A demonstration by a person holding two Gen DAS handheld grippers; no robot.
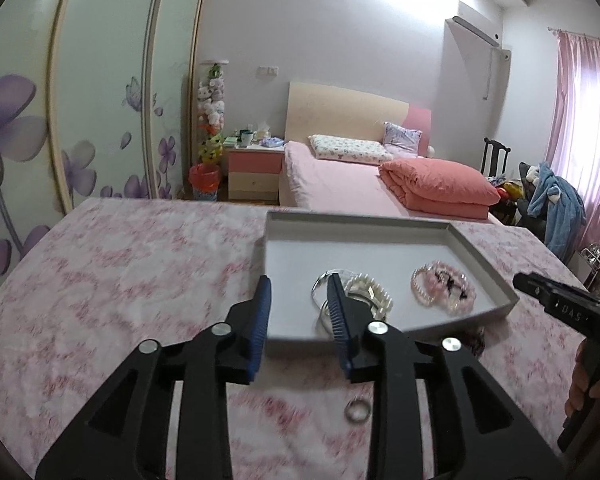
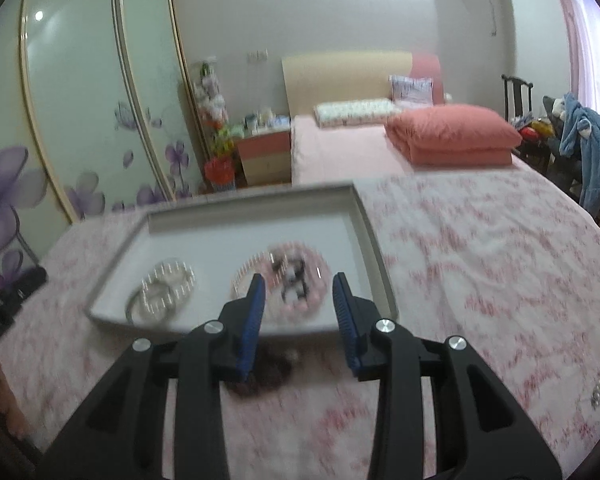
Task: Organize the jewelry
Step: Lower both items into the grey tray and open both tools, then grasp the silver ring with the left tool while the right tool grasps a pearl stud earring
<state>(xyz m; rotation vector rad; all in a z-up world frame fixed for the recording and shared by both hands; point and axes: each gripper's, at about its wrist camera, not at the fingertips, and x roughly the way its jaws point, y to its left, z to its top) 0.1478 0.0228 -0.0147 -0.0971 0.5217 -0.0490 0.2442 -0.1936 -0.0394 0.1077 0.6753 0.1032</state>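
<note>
Left claw (image 1: 298,312): two black arms with blue ribbed pads, open, with nothing between the pads. It hangs over the near edge of the tray.
Right claw (image 2: 300,308): the same black arms and blue pads, open and holding nothing. It hangs over the near edge of the tray too. In the left view its black body shows at the far right, with a hand (image 1: 586,384) under it.
Small silver ring (image 1: 357,411): lies flat on the bench, just in front of the tray, below the left claw's right arm.
Dark fuzzy thing (image 2: 266,376): lies on the bench, right next to the tray's near edge, under the right claw. It is too blurry to tell what it is.
Shallow grey tray (image 1: 340,222): sits on the bench with low walls all round.
Silver bangles and pearl bracelet (image 1: 370,296): piled together inside the tray, at its near left side.
Pink bead bracelets with a dark charm (image 1: 444,288): inside the tray, to the right of the silver pile, not touching it.
Small sparkly piece (image 2: 598,394): lies alone on the bench, far to the right, well apart from the tray.
Bench (image 1: 120,280): covered with a pink and white blotchy cloth.
Pink bed (image 1: 340,184): stands behind the bench, with a folded coral quilt (image 1: 440,184) on it.
</note>
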